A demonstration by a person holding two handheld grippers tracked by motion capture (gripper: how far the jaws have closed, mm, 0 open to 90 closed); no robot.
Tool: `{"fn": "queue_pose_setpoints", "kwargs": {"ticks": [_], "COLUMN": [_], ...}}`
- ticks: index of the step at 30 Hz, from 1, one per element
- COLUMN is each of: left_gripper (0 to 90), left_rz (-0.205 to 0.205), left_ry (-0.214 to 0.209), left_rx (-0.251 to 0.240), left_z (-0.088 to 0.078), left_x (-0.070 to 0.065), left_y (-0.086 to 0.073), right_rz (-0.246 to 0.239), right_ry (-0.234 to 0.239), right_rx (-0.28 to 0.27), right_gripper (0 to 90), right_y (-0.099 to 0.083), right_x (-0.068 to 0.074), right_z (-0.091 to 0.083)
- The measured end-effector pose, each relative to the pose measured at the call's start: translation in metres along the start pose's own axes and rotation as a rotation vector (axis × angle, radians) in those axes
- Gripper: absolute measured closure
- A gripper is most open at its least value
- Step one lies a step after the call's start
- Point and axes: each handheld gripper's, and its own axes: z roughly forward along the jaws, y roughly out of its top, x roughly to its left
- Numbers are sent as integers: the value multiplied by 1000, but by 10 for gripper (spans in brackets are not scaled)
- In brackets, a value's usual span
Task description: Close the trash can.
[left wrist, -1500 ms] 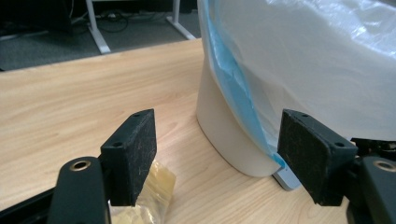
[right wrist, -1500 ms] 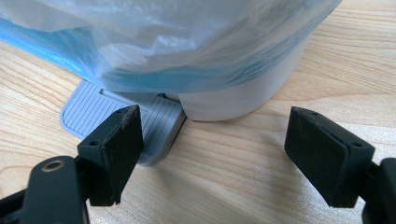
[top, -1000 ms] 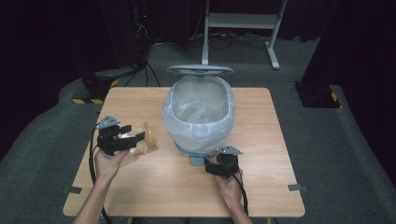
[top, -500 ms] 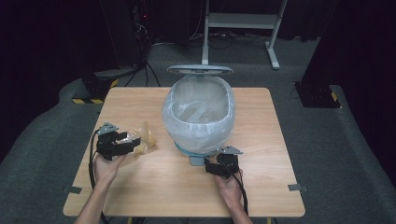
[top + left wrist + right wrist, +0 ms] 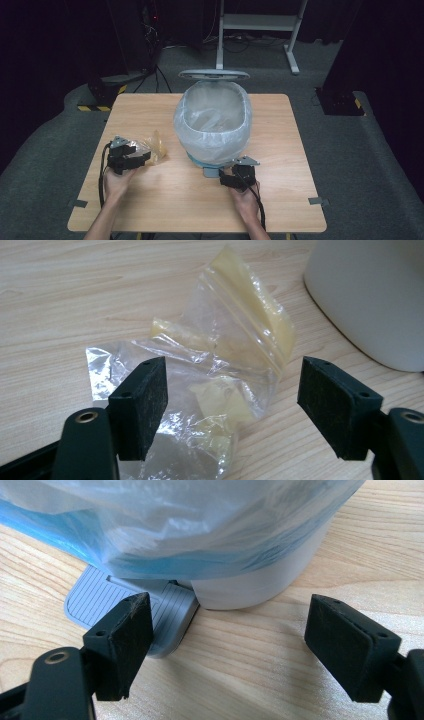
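Now the left claw (image 5: 134, 159) sits low over the wooden tabletop (image 5: 165, 210), on the left side. Its jaws stand wide open. They hold nothing. A crinkly plastic bag (image 5: 215, 375) lies flat on the tabletop right in front of them. The bag is see-through, with some yellow on it. In the left gripper view, the near part of the bag lies between the two black pads (image 5: 142, 407), but the pads do not press on it. One pad is over the bag's left edge. The other pad is off to the right, over bare wood.

In the high view, the plastic bag (image 5: 152, 147) is just left of the trash bin (image 5: 212, 122). They do not touch. The bin stands in the middle of the tabletop. It is white and has a thin, cloudy liner (image 5: 235, 140) pulled over its rim. Its grey lid (image 5: 214, 75) is up at the back.

The right claw (image 5: 232, 177) is near the front of the bin, down low. Its jaws are wide open too, and nothing is in them. In the right gripper view, the grey foot pedal (image 5: 125, 607) of the bin sticks out just past the left pad. The pedal has little lines on it. The white wall of the trash bin (image 5: 250, 587) is right behind it.

A hand (image 5: 117, 182) holds each claw from below.
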Motion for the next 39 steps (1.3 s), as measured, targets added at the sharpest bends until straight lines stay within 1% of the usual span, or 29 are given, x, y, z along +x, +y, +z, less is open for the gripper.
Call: {"fn": "queue_pose_setpoints", "kwargs": {"ticks": [3, 6, 7, 8, 12, 15, 19, 22, 27, 31, 32, 37, 38, 39], "left_gripper": [282, 282, 282, 282, 283, 275, 272, 275, 280, 286, 289, 319, 319, 343], "left_rz": [-17, -20, -16, -4, -1, 4, -9, -10, 3, -3, 1, 6, 3, 13], "left_ry": [1, 3, 5, 11, 8, 13, 22, 28, 38, 42, 43, 51, 53, 62], "left_rx": [5, 15, 18, 33, 47, 60, 62, 76, 105, 120, 125, 122, 120, 110], "left_z": [3, 5, 7, 10, 16, 21, 25, 28, 33, 38, 38, 39, 40, 40], "left_x": [2, 4, 5, 6, 6, 7, 8, 9, 8, 8, 8, 8, 8, 7], "left_y": [-4, -8, -9, -10, -14, -16, -16, -17, -19, -21, -21, -22, -25, -26], "right_rz": [3, 2, 3, 2, 12, 12, 12, 14, 14, 14, 14, 14, 14, 14], "right_ry": [1, -1, -1, -1, 11, 9, 10, 9, 10, 10, 10, 11, 11, 11], "right_rx": [1, 0, 0, 0, 3, 3, 3, 3, 2, 2, 2, 2, 2, 1], "right_gripper": [191, 191, 191, 191, 191, 191, 192, 192, 192, 193, 193, 194, 194, 195], "right_y": [0, 0, 0, 0, 0, 0, 0, 0, 0, 0, 0, 0, 0, 0], "right_x": [0, 0, 0, 0, -2, -1, -1, -1, -1, -1, -1, -1, -1, -1], "right_z": [0, 0, 0, 0, 0, 0, 0, 0, 0, 0, 0, 0, 0, 0]}}
